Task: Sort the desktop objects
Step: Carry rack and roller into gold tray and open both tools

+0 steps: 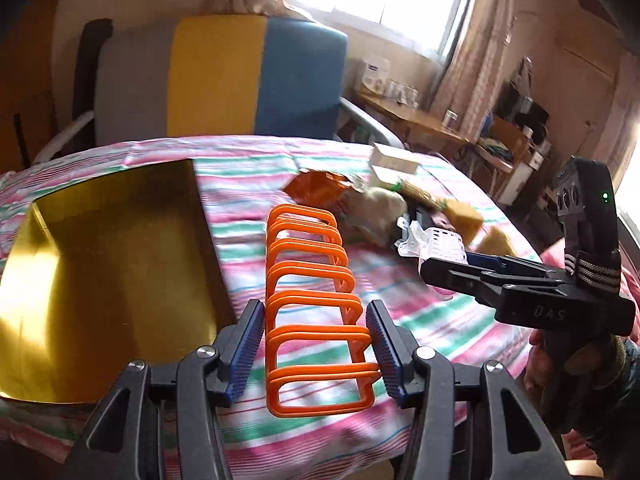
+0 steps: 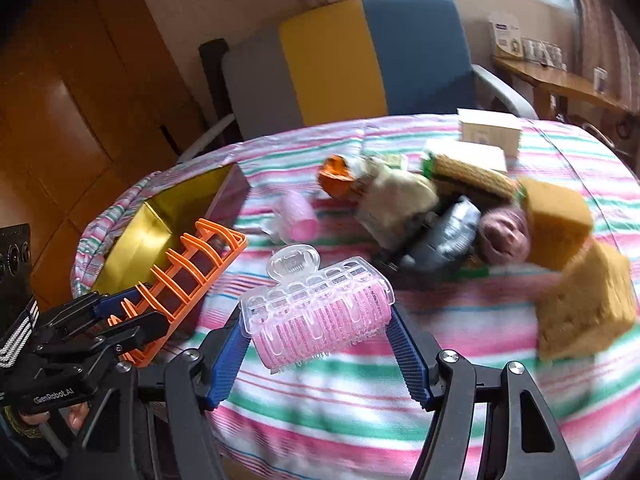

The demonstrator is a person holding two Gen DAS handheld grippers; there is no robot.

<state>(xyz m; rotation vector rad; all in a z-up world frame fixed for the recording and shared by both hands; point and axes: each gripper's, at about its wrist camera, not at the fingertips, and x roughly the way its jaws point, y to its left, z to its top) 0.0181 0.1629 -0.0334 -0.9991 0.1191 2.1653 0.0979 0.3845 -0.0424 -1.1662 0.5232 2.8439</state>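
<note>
My left gripper (image 1: 316,350) is shut on an orange wire rack (image 1: 312,292) and holds it over the striped tablecloth (image 1: 248,192), just right of a gold box (image 1: 100,280). The rack also shows in the right wrist view (image 2: 188,280), with the left gripper (image 2: 120,316) on its near end. My right gripper (image 2: 320,344) is shut on a pink hair roller with a clear clip (image 2: 320,308), held above the cloth. It shows in the left wrist view (image 1: 448,268) at the right, with the roller (image 1: 434,246).
A pile lies at the back of the table: yellow sponges (image 2: 560,216), a scouring pad (image 2: 472,172), a white box (image 2: 488,128), an orange packet (image 2: 336,176), a second pink roller (image 2: 296,212). A grey-yellow-blue chair (image 2: 352,60) stands behind the table.
</note>
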